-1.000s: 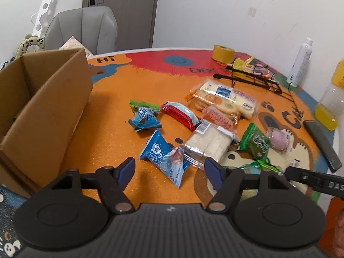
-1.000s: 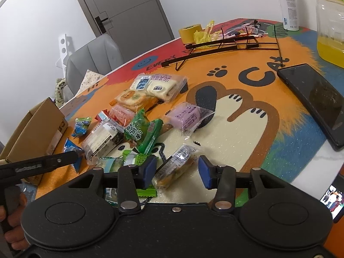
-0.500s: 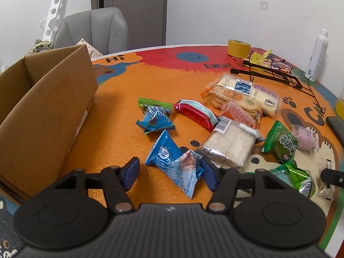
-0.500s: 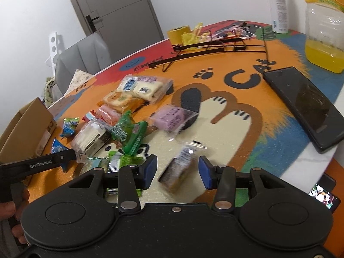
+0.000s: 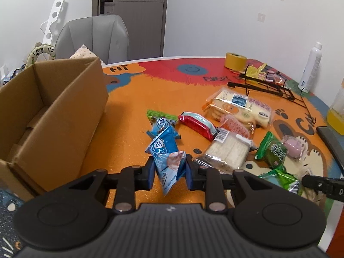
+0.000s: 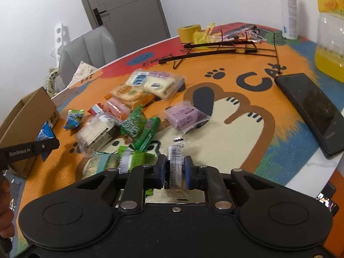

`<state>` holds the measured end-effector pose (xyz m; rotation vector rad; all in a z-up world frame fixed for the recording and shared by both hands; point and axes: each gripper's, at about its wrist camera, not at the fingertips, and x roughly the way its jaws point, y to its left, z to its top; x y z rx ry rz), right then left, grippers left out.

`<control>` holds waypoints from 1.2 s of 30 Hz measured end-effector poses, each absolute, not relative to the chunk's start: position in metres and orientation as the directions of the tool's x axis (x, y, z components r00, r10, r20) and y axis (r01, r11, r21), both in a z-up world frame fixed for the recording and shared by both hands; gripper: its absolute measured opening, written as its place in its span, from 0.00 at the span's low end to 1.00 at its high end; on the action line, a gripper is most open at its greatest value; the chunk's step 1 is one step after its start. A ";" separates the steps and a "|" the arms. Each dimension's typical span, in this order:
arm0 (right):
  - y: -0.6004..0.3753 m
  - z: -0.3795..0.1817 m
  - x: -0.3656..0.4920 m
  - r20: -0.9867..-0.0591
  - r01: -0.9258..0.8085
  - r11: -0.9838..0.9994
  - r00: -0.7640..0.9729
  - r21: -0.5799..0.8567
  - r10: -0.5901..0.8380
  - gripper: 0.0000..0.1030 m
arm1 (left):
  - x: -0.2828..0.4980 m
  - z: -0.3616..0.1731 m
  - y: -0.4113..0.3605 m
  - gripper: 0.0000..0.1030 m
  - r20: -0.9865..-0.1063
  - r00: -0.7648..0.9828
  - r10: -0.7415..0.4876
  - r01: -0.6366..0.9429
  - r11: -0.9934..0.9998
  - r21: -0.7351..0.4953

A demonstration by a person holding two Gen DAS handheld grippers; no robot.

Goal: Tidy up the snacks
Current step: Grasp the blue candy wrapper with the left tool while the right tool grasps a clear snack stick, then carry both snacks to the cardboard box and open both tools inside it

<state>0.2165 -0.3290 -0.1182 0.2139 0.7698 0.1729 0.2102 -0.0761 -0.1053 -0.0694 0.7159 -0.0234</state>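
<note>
Left gripper (image 5: 168,173) squeezes crinkly blue snack bag (image 5: 166,157). Right gripper (image 6: 175,169) squeezes clear wrapped snack (image 6: 175,161). Cardboard box (image 5: 53,116) open, near left.

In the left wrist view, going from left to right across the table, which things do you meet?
Cardboard box → blue snack packet held in the left gripper → red packet → green packet → juice bottle.

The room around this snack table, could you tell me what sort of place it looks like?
Probably a home dining or living room: a round table with a cartoon cat mat, a padded grey chair by an interior door, and a juice bottle beside the loose snacks.
</note>
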 end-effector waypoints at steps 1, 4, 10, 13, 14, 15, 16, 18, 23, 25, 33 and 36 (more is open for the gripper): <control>-0.328 -0.117 0.215 -0.667 -0.083 0.961 0.705 0.263 0.243 0.16 | 0.209 -0.104 -0.075 0.26 -0.655 0.754 -0.049 0.000 0.997 -0.075; -0.323 -0.111 0.213 -0.655 -0.101 0.959 0.710 0.266 0.257 0.16 | 0.204 -0.098 -0.075 0.26 -0.650 0.758 -0.052 0.005 0.997 -0.075; -0.313 -0.099 0.212 -0.628 -0.140 0.950 0.722 0.281 0.292 0.16 | 0.193 -0.083 -0.071 0.26 -0.629 0.776 -0.054 0.010 0.997 -0.073; -0.305 -0.093 0.212 -0.615 -0.166 0.944 0.723 0.285 0.314 0.16 | 0.187 -0.076 -0.067 0.26 -0.617 0.785 -0.052 0.011 0.997 -0.070; -0.301 -0.091 0.212 -0.611 -0.176 0.941 0.723 0.289 0.323 0.16 | 0.185 -0.074 -0.066 0.26 -0.612 0.790 -0.045 0.006 0.998 -0.065; -0.298 -0.089 0.212 -0.608 -0.186 0.939 0.721 0.291 0.331 0.16 | 0.183 -0.072 -0.064 0.26 -0.606 0.795 -0.039 0.003 0.998 -0.059; -0.294 -0.087 0.212 -0.605 -0.195 0.937 0.721 0.290 0.338 0.16 | 0.181 -0.069 -0.062 0.26 -0.600 0.799 -0.034 0.001 0.998 -0.056; -0.286 -0.083 0.213 -0.598 -0.217 0.932 0.720 0.289 0.353 0.16 | 0.179 -0.065 -0.058 0.26 -0.594 0.804 -0.034 0.000 0.998 -0.058; -0.264 -0.070 0.215 -0.578 -0.265 0.920 0.718 0.288 0.388 0.16 | 0.171 -0.052 -0.045 0.26 -0.571 0.821 -0.018 -0.016 0.998 -0.054; -0.256 -0.066 0.216 -0.572 -0.285 0.915 0.715 0.286 0.402 0.16 | 0.168 -0.047 -0.039 0.26 -0.562 0.827 -0.007 -0.026 0.998 -0.050; -0.224 -0.052 0.222 -0.548 -0.346 0.891 0.703 0.294 0.453 0.16 | 0.160 -0.029 -0.013 0.26 -0.527 0.848 0.050 -0.083 0.996 -0.039; -0.212 -0.045 0.225 -0.540 -0.372 0.879 0.694 0.298 0.477 0.16 | 0.158 -0.025 -0.003 0.26 -0.520 0.851 0.071 -0.105 0.994 -0.036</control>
